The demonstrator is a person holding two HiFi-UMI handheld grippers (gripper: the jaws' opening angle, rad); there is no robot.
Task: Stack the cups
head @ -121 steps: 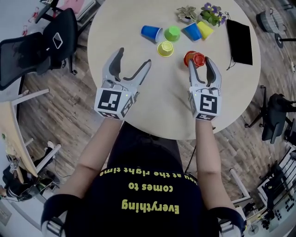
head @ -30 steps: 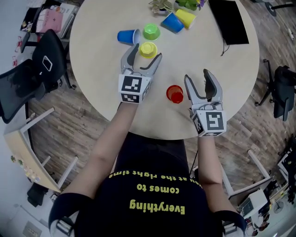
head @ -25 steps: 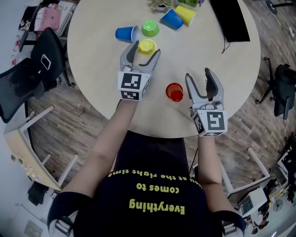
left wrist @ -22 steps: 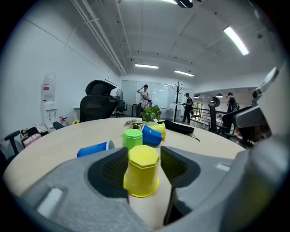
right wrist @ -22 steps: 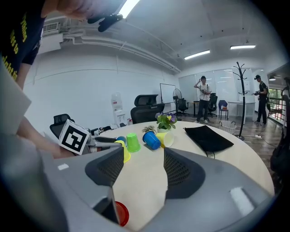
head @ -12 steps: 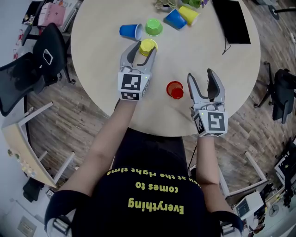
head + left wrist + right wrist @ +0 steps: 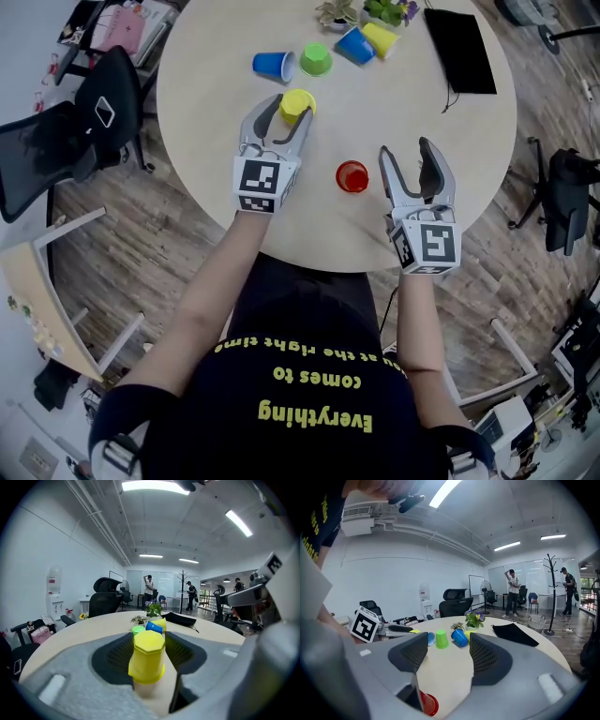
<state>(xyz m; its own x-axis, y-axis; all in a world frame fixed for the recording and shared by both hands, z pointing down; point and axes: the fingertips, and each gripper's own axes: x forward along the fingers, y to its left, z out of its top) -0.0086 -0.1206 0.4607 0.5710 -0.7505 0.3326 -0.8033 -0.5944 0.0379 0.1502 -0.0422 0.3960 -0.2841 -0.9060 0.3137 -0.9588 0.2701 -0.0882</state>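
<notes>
An upside-down yellow cup [image 7: 296, 103] sits between the jaws of my left gripper [image 7: 284, 111], which have just closed on it. In the left gripper view this cup [image 7: 148, 656] fills the gap, both pads against its sides. A red cup [image 7: 352, 176] stands on the round table [image 7: 441, 159], left of my right gripper [image 7: 405, 150]. That gripper is open and holds nothing; the red cup [image 7: 429, 704] shows low beside its left jaw. A blue cup [image 7: 274, 65] lies on its side and a green cup [image 7: 316, 59] stands upside down at the far side.
Another blue cup [image 7: 356, 45] and yellow cup [image 7: 382, 37] lie by small potted plants [image 7: 337, 11] at the far edge. A black pouch [image 7: 459, 52] lies at the far right. Black office chairs [image 7: 75, 122] stand to the left and right of the table.
The left jaws closed on the yellow cup, which now sits a little nearer to me. The right gripper let go of the red cup earlier and stays open beside it.
</notes>
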